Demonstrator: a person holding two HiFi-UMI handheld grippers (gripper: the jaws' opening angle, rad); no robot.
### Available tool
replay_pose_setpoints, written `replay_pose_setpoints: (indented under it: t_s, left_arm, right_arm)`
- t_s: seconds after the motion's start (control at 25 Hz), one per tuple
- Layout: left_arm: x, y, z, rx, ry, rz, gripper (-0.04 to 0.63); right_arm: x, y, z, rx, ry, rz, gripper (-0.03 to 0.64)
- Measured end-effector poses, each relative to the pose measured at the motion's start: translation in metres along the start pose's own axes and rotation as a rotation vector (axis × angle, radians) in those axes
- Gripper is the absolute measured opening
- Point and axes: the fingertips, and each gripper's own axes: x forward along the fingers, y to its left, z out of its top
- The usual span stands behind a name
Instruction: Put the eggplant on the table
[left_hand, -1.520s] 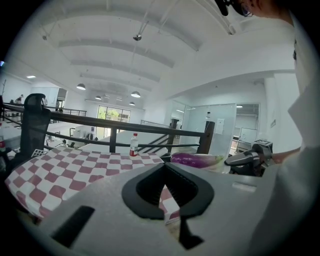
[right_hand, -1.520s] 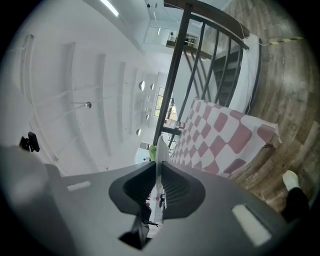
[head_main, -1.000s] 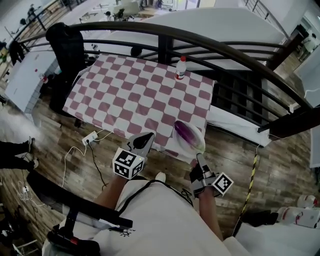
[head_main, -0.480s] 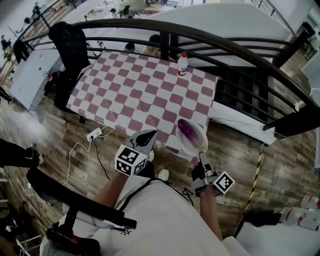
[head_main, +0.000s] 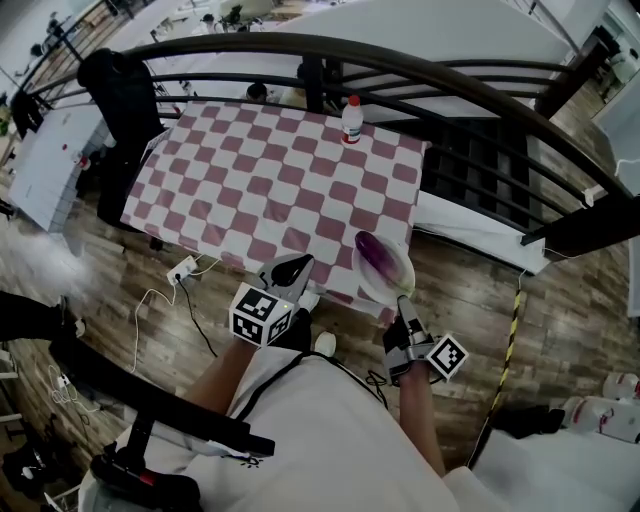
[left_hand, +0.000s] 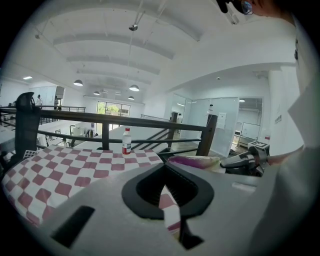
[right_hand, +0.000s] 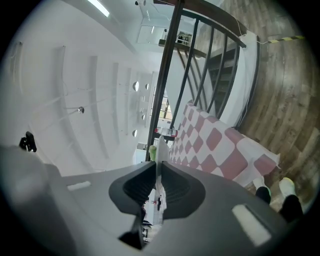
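Little change vs a second ago: right gripper stays clamped on the near rim of the plate, eggplant still lying on that plate, nothing set down yet; plate looks a touch further in over the table's near right corner, and it's held up, not resting on the cloth. Left gripper has jaws together with nothing in them, still hanging just off the near edge, left of the plate. View has shifted slightly, so the bottle now reads higher in frame. Table has a pink/white check cloth, bare apart from that bottle upright at the far edge. Dark curved railing runs behind it, black coat draped at the far left end, stairs to the right. Wood plank floor, power strip and cable on it by the left near corner
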Motion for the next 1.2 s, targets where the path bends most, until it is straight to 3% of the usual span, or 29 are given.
replay_pose_setpoints:
  t_s: [0.64, 0.88, 1.2]
  left_arm:
    - [0.056, 0.073, -0.004, -0.031, 0.048, -0.025, 0.006]
    - [0.086, 0.104, -0.01, -0.026, 0.084, -0.044, 0.006]
    - [0.11, 0.138, -0.019, -0.036, 0.136, -0.056, 0.006]
  right_arm:
    - [0.075, -0.026, 0.017, -0.007, -0.014, -0.02, 0.043]
    - [0.115, -0.036, 0.023, -0.001, 0.02, 0.042, 0.043]
    - [0.166, -0.06, 0.02, 0.005, 0.081, 0.024, 0.044]
